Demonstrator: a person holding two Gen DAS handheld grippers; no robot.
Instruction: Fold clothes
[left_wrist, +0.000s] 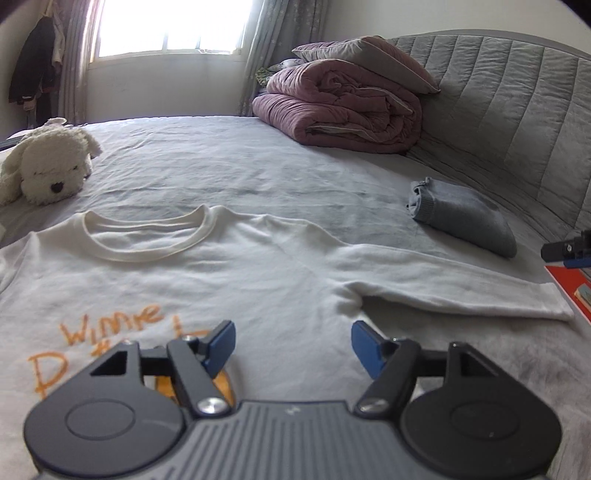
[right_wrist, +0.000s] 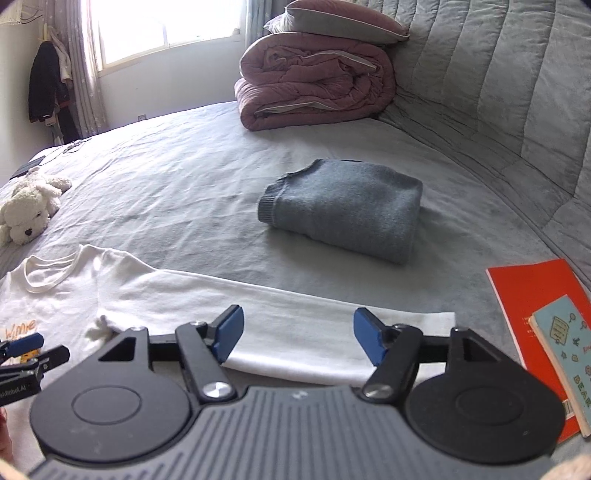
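A white long-sleeved shirt (left_wrist: 229, 273) with orange lettering lies spread flat, front up, on the grey bed (left_wrist: 229, 166), its collar pointing toward the far edge. The left hand-held gripper (left_wrist: 293, 345) hangs over the shirt's chest beside the lettering, its blue pads spread wide with nothing between them. The right hand-held gripper (right_wrist: 298, 336) hangs over the outstretched sleeve (right_wrist: 295, 325), which runs toward the bed's headboard side; its pads are likewise spread apart, with the sleeve below the gap. Beyond the sleeve a folded grey garment (right_wrist: 343, 210) sits nearer the headboard. An orange book (right_wrist: 532, 306) with a small blue booklet (right_wrist: 569, 354) on top lies just past the cuff. A plush dog (left_wrist: 44, 166) rests beyond the collar at the bed's far side, and a rolled mauve quilt (left_wrist: 340, 107) occupies the far corner.
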